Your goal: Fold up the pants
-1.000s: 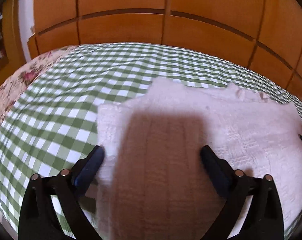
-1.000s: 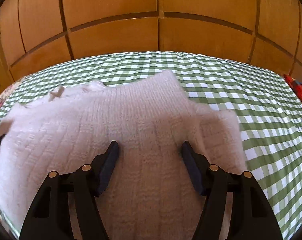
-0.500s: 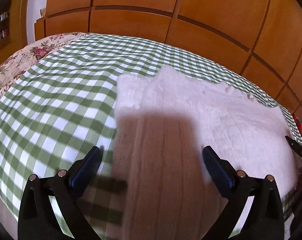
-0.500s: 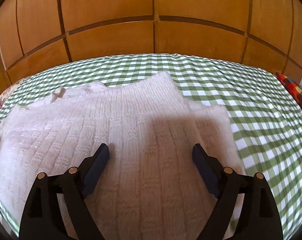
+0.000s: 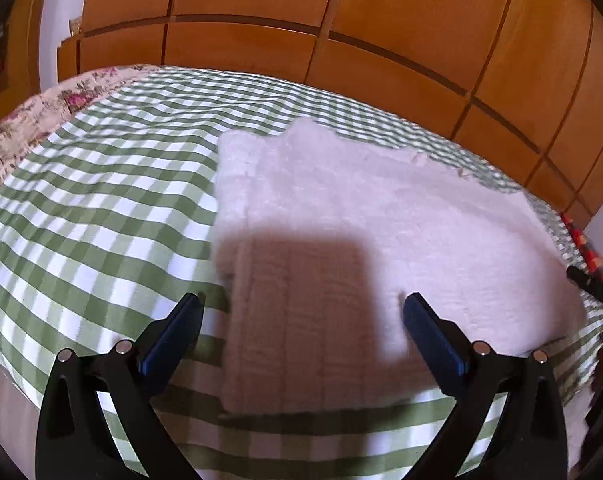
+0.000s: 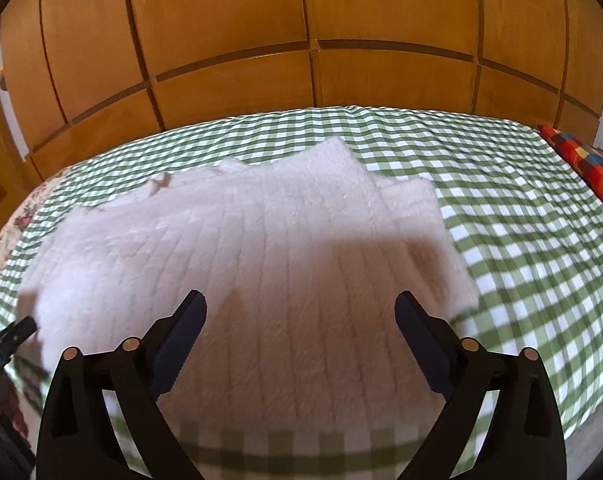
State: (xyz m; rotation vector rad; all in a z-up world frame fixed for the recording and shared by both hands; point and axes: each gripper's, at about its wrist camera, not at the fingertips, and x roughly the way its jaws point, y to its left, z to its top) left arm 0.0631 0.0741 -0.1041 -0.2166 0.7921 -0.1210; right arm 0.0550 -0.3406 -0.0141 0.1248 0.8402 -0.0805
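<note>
A: Where do the two grippers stand?

B: The right gripper (image 6: 300, 312) hangs over the near part of the pants (image 6: 261, 248), its jaws spread wide. They have just been opening, and nothing is pinched between them; the knit lies flat below the fingers (image 6: 419, 336). The left gripper (image 5: 301, 314) is spread just as wide and holds nothing. Its left finger sits over the checked cloth, its right finger over the knit.

A: And the pants themselves?

B: From the left wrist view the pants (image 5: 381, 216) lie folded into a broad, pale pink ribbed slab on the green and white checked bedspread (image 5: 101, 208), close to the near edge of the bed. A shadow falls across the near part of the fabric. A narrower layer shows under the top one along one side.

A: What lies around them?

B: A floral cover (image 5: 25, 128) shows at the far left end of the bed, a bright patchwork cushion (image 6: 581, 164) at the right end. Behind the bed runs a wall of wooden cabinet doors (image 6: 301, 24). In the right wrist view the tip of the left gripper's dark frame pokes in at the lower left edge.
</note>
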